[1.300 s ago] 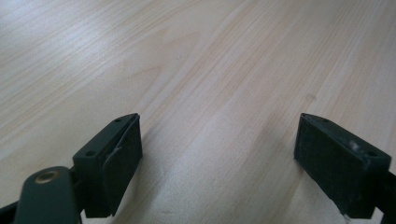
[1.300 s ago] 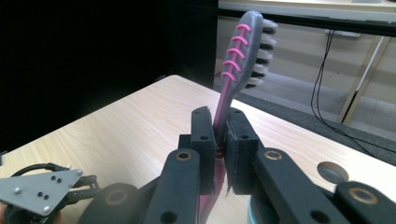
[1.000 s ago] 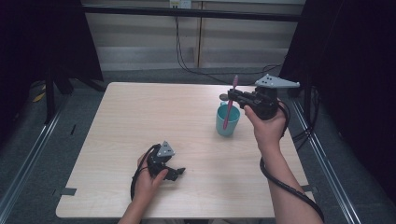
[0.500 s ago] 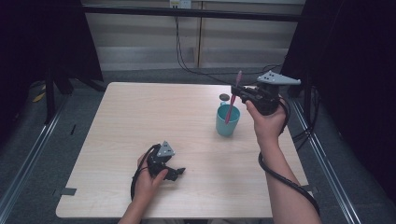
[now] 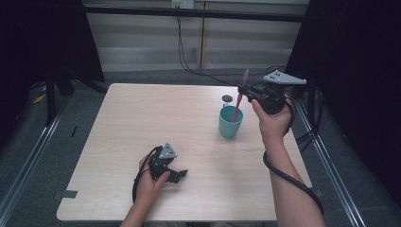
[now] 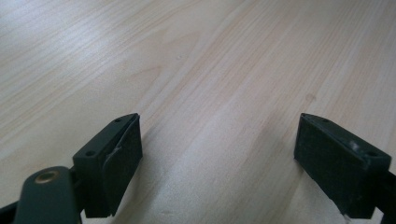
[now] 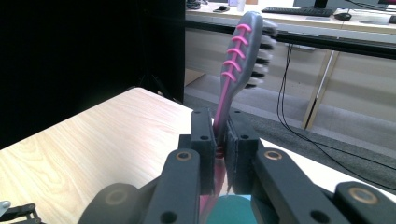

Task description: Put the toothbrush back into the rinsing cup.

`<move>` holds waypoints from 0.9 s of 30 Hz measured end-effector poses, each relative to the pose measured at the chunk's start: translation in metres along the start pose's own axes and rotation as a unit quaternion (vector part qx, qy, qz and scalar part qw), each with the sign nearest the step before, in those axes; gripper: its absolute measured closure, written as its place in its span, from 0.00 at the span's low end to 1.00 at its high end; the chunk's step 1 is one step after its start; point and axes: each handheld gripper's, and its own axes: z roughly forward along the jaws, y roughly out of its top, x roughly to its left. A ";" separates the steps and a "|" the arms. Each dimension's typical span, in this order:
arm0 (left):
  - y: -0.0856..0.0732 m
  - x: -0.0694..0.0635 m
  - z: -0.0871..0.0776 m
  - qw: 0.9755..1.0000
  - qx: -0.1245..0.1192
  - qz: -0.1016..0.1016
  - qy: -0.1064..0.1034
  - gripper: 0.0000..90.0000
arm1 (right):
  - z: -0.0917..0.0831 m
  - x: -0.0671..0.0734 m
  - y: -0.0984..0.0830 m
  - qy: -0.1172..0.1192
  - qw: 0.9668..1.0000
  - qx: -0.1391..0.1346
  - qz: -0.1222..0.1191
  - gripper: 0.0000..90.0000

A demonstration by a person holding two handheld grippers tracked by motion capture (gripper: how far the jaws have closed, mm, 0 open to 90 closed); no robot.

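A pink and grey toothbrush stands tilted, head up, its lower end inside a teal cup at the table's right middle. My right gripper is shut on the toothbrush's neck above the cup. In the right gripper view the brush head rises above the closed fingers, and the cup's rim shows below them. My left gripper rests low on the table near the front, held by a hand. In the left gripper view its jaws stand wide apart, with one pad at the left and bare wood between.
The light wooden table has a small dark round spot behind the cup. Black cables run along the floor behind the table and trail from both grippers. Metal rails flank the table on both sides.
My right gripper has lifted and moved right with the toothbrush, drawing it higher in the cup. The left gripper has stayed put.
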 end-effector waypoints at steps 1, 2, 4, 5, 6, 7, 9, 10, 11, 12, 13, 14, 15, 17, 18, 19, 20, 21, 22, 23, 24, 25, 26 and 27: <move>0.000 0.000 0.000 1.000 0.000 0.000 0.000 0.17 | 0.000 -0.001 0.001 -0.001 1.000 0.001 -0.001 0.93; 0.000 0.000 0.000 1.000 0.000 0.000 0.000 0.17 | 0.000 -0.001 0.001 -0.002 1.000 0.000 -0.003 0.93; 0.000 0.000 0.000 1.000 -0.001 -0.001 -0.001 0.17 | 0.000 -0.003 0.003 -0.004 1.000 0.001 -0.005 0.93; 0.000 0.000 0.000 1.000 0.000 0.001 -0.001 0.17 | 0.000 -0.003 0.003 -0.005 1.000 -0.001 -0.005 0.93; 0.000 0.000 0.000 1.000 0.000 0.000 -0.001 0.17 | 0.000 -0.004 0.003 -0.005 1.000 -0.001 -0.005 0.93; 0.000 0.000 0.000 1.000 0.000 0.000 -0.001 0.17 | 0.000 -0.004 0.003 -0.006 1.000 0.000 -0.005 0.93; 0.000 0.000 0.000 1.000 0.000 0.000 -0.001 0.17 | 0.000 -0.006 0.003 -0.007 1.000 0.000 -0.004 0.93; 0.000 0.000 0.000 1.000 -0.001 -0.001 -0.001 0.17 | 0.000 -0.006 0.003 -0.008 1.000 -0.001 -0.005 0.93; 0.000 0.000 0.000 1.000 -0.001 -0.001 -0.001 0.17 | 0.000 -0.007 0.003 -0.009 1.000 -0.001 -0.008 0.93; 0.000 0.000 0.000 1.000 0.000 0.000 -0.001 0.17 | 0.001 -0.008 0.003 -0.009 1.000 0.000 -0.007 0.93; 0.000 0.000 0.000 1.000 0.000 0.000 -0.001 0.17 | 0.001 -0.009 0.002 -0.010 1.000 0.000 -0.006 0.93; 0.000 0.000 0.000 1.000 0.000 0.000 -0.001 0.17 | 0.002 -0.009 0.002 -0.011 1.000 -0.002 -0.008 0.93; 0.000 0.000 0.000 1.000 -0.001 -0.001 0.000 0.17 | 0.002 -0.010 0.001 -0.010 1.000 -0.002 -0.006 0.93; 0.000 0.000 0.000 1.000 0.000 0.000 -0.001 0.17 | 0.004 -0.010 0.000 -0.012 1.000 0.001 -0.009 0.93; 0.000 0.000 0.000 1.000 0.000 0.000 -0.001 0.17 | 0.005 -0.011 0.000 -0.012 1.000 0.001 -0.011 0.93; 0.000 0.000 0.000 1.000 0.000 0.000 -0.001 0.17 | 0.006 -0.012 0.000 -0.012 1.000 0.000 -0.012 0.93; 0.000 0.000 0.000 1.000 0.000 0.000 -0.001 0.17 | 0.007 -0.012 0.000 -0.014 1.000 0.001 -0.015 0.93; 0.000 0.000 0.000 1.000 -0.001 -0.002 -0.001 0.17 | 0.008 -0.013 0.001 -0.014 1.000 0.002 -0.014 0.93; 0.000 0.000 0.000 1.000 0.000 0.000 -0.001 0.17 | 0.009 -0.014 0.001 -0.015 1.000 0.001 -0.016 0.93; 0.000 0.000 0.000 1.000 -0.001 -0.002 -0.001 0.17 | 0.009 -0.014 0.001 -0.015 1.000 0.001 -0.014 0.93; 0.000 0.000 0.000 1.000 -0.001 -0.002 -0.001 0.17 | 0.010 -0.015 0.001 -0.015 1.000 -0.002 -0.014 0.93; 0.000 0.000 0.000 1.000 -0.001 -0.002 -0.001 0.17 | 0.011 -0.016 0.000 -0.016 1.000 -0.002 -0.014 0.93; 0.000 0.000 0.000 1.000 -0.001 -0.001 -0.001 0.17 | 0.011 -0.016 0.000 -0.018 1.000 -0.001 -0.015 0.93; 0.000 0.000 0.000 1.000 -0.001 -0.002 -0.001 0.17 | 0.012 -0.017 0.000 -0.018 1.000 -0.002 -0.015 0.93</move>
